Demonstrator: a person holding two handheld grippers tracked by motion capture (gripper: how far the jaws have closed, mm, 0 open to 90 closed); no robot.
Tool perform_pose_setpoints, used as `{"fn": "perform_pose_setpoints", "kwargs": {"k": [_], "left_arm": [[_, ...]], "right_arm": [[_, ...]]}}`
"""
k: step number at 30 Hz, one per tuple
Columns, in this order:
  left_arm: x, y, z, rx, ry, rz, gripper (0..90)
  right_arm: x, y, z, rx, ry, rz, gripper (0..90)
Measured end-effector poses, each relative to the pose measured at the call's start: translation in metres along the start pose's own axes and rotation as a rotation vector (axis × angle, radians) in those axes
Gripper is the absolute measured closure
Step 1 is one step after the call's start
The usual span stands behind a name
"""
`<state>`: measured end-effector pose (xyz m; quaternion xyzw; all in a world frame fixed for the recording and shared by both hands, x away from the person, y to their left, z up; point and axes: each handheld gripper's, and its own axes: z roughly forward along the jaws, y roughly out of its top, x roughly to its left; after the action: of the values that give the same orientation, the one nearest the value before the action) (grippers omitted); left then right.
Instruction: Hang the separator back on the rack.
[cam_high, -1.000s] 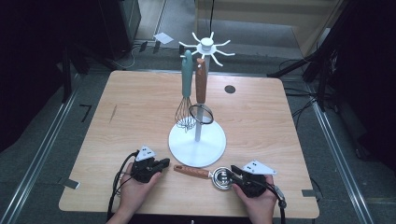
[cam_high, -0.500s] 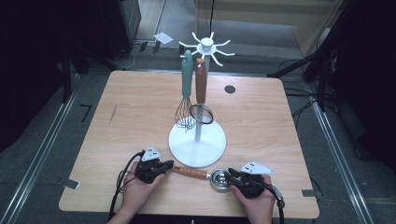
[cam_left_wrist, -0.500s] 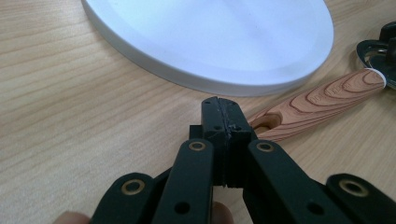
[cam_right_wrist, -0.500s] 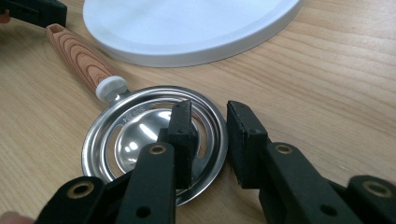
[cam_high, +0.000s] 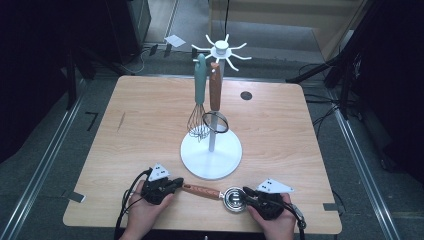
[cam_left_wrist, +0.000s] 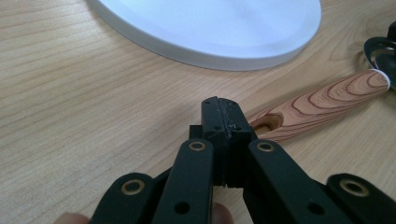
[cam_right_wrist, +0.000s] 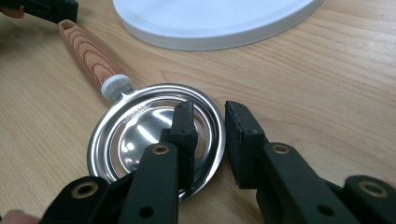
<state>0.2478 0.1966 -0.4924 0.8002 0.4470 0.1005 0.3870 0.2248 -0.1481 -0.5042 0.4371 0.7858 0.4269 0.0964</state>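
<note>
The right gripper (cam_right_wrist: 208, 135) has just been closing its fingers around the strainer's (cam_right_wrist: 154, 133) rim, not yet pinched, while the left gripper (cam_left_wrist: 223, 119) sits shut by the handle (cam_left_wrist: 322, 100); next comes a firm squeeze and lift.

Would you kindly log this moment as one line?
left gripper: shut, at wooden handle | right gripper: closing astride metal head's rim | rack base: behind
</note>
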Motion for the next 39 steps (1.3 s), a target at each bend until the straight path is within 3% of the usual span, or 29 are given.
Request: {"fn": "perform_pose_setpoints", "kwargs": {"k": [4, 8, 11, 16, 22, 24, 27, 30, 33, 39], "left_arm": [[0.002, -0.001, -0.003, -0.009, -0.016, -0.004, 88.8], [0.007, -0.001, -0.009, -0.044, -0.024, -0.015, 84.9], [0.016, -0.001, -0.015, -0.068, -0.016, -0.034, 82.4], [0.033, -0.007, -0.028, -0.109, 0.021, -0.064, 76.1], [0.056, -0.015, -0.049, -0.181, 0.102, -0.098, 58.5], [0.066, -0.018, -0.057, -0.203, 0.125, -0.120, 54.4], [0.080, -0.020, -0.067, -0.224, 0.159, -0.162, 44.4], [0.093, -0.024, -0.074, -0.209, 0.183, -0.200, 37.5], [0.102, -0.028, -0.080, -0.197, 0.255, -0.209, 31.3], [0.116, -0.032, -0.088, -0.198, 0.300, -0.245, 28.8]], "right_arm": [[-0.001, 0.007, -0.005, -0.008, 0.042, -0.056, 71.7], [0.005, 0.023, -0.004, 0.089, 0.055, -0.223, 71.1], [0.011, 0.035, -0.002, 0.124, 0.094, -0.291, 68.5], [0.012, 0.047, 0.002, 0.152, 0.095, -0.327, 64.8], [0.019, 0.063, 0.006, 0.187, 0.120, -0.385, 62.6], [0.024, 0.069, 0.010, 0.220, 0.137, -0.389, 62.5], [0.032, 0.076, 0.019, 0.282, 0.164, -0.431, 61.8], [0.040, 0.083, 0.029, 0.344, 0.199, -0.471, 59.8], [0.051, 0.091, 0.036, 0.391, 0.211, -0.522, 59.5], [0.062, 0.097, 0.046, 0.448, 0.232, -0.545, 59.7]]}}
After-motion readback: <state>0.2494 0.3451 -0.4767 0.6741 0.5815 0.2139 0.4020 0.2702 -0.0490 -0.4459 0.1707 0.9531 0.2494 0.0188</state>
